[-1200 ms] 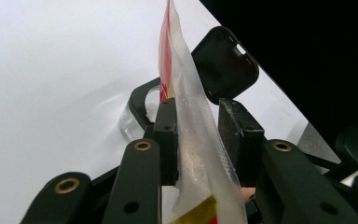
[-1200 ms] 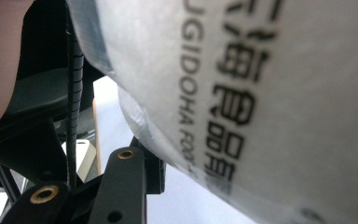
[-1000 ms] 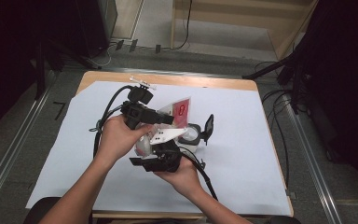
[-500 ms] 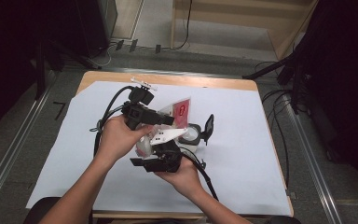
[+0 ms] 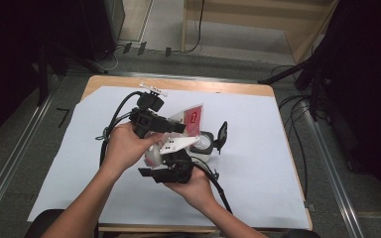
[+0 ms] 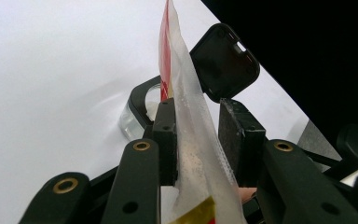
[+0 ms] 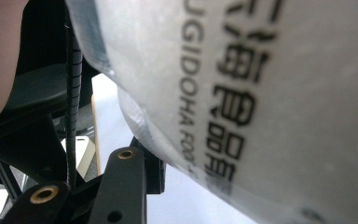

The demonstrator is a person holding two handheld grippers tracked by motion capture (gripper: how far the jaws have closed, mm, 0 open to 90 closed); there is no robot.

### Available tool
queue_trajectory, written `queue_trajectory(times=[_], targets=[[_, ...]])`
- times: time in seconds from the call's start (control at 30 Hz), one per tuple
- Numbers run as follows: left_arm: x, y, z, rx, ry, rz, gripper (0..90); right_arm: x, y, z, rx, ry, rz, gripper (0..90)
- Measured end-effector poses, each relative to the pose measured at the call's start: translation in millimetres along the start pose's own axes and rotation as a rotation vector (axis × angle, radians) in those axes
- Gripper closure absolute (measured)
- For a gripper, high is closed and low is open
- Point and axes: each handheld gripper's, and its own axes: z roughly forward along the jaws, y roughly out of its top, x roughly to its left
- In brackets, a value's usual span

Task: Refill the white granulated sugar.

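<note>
We hold a sachet (image 5: 191, 119) up over the middle of the table (image 5: 258, 148), which is covered by a white sheet. The sachet is red and white, with a clear strip along its edge, and it stands on edge between our two hands. Our left tongs (image 6: 196, 126) have the sachet between their pads: in the left gripper view one pad (image 6: 166, 135) lies flat against the film, while the other pad stands slightly off it, so the jaws are nearly closed on the packet. Past them, on the table, sits a small clear jar (image 6: 137, 109) with a black rim, its black flip lid (image 6: 224, 63) swung up and open. In the high view the jar (image 5: 204, 143) lies just beside the sachet's lower end, near the right hand (image 5: 191, 186). Our right tongs (image 5: 171, 171) sit low under the sachet; in the right gripper view the printed film of the packet (image 7: 261, 93) lies very close over one black jaw, and we cannot tell how far these jaws stand apart or whether they grip it.
</note>
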Motion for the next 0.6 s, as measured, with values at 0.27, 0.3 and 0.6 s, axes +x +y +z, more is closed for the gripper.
queue_trajectory(times=[0.27,0.3,0.6], targets=[[0.3,0.1,-0.3,0.004,0.0,0.0,69.2,0.4,-0.2,0.3,-0.003,-0.001,0.002,62.2],[0.7,0.5,-0.6,0.007,0.002,0.0,69.1,0.4,-0.1,0.3,-0.004,0.0,0.004,62.2],[0.1,0.6,-0.3,-0.005,-0.003,-0.009,68.6,-0.8,0.6,-0.6,-0.018,0.025,0.045,62.2]])
